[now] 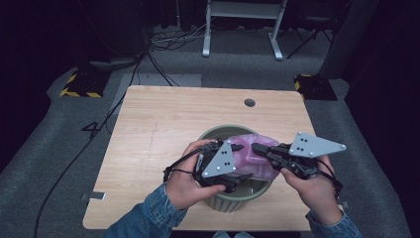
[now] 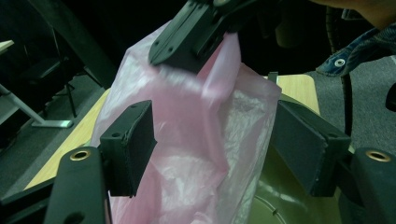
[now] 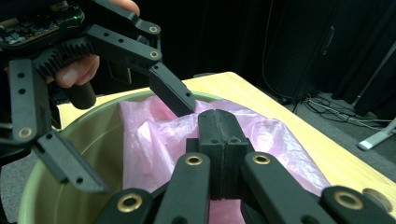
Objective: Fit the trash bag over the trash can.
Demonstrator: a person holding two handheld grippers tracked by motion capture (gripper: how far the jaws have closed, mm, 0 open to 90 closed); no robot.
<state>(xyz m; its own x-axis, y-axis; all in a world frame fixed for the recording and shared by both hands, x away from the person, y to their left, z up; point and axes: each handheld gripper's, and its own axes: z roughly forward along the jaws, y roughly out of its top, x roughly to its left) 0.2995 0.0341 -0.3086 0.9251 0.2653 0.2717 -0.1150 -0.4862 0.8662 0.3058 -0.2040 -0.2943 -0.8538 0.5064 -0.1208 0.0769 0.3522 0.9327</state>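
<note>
At the table's (image 1: 148, 148) near edge, we see a pink plastic bag (image 1: 257, 153) in an olive bin (image 1: 233, 201). The right gripper (image 3: 219, 135) pinches the bag; the left gripper (image 2: 210, 140) stands spread around it.

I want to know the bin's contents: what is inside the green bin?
A pink bag sits inside the bin, with bare green wall beside it. The bag covers whatever lies beneath it.

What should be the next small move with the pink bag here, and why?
Probably shut the left gripper on the pink bag. Its jaws stand open on either side of the film, while the right gripper is shut on the bag's upper edge above the green bin. A second grip would let both spread it.
</note>
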